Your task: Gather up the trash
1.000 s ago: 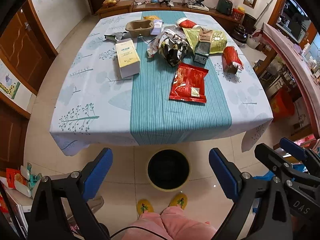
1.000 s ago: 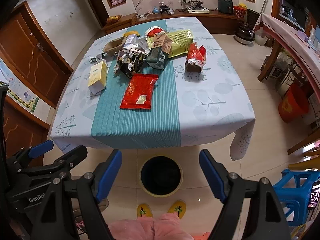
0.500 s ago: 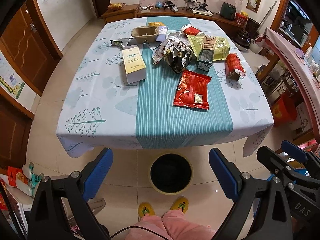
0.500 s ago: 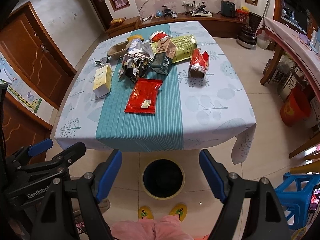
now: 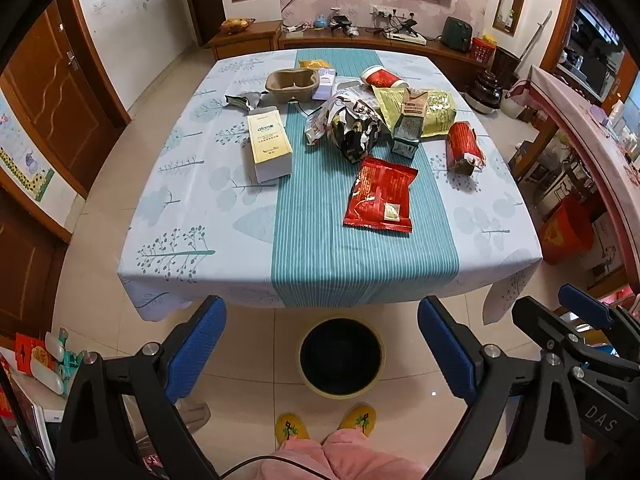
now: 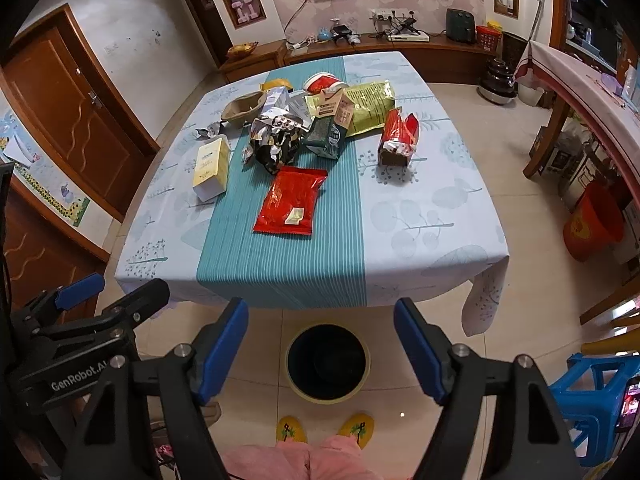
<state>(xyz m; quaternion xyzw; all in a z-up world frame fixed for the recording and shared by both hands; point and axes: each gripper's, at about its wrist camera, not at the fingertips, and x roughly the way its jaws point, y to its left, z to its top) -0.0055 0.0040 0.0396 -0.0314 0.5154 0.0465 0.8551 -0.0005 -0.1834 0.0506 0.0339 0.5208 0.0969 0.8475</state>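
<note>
Trash lies on the far half of the table (image 5: 200, 240): a flat red packet (image 5: 380, 196) (image 6: 290, 202), a cream box (image 5: 269, 146) (image 6: 211, 164), a crumpled foil bag (image 5: 352, 130) (image 6: 276, 142), a dark green carton (image 5: 408, 126) (image 6: 328, 130), a red wrapped pack (image 5: 464, 146) (image 6: 398, 136), a yellow-green bag (image 5: 436, 114), a brown pulp tray (image 5: 292, 85) and a red cup (image 5: 380, 78). A black bin (image 5: 339, 354) (image 6: 327, 362) stands on the floor in front of the table. My left gripper (image 5: 322, 344) and right gripper (image 6: 320, 348) are open, empty, held above the bin.
A blue plastic stool (image 6: 592, 392) stands at the right. An orange bucket (image 6: 592, 224) sits by a side counter. Wooden doors (image 5: 56, 92) are at the left. A low TV cabinet (image 5: 360, 42) runs behind the table. My slippered feet (image 5: 328, 426) are by the bin.
Both grippers have tilted up and drawn back a little, so the table and the far wall show more fully. Nothing on the table moved. Both stay open.
</note>
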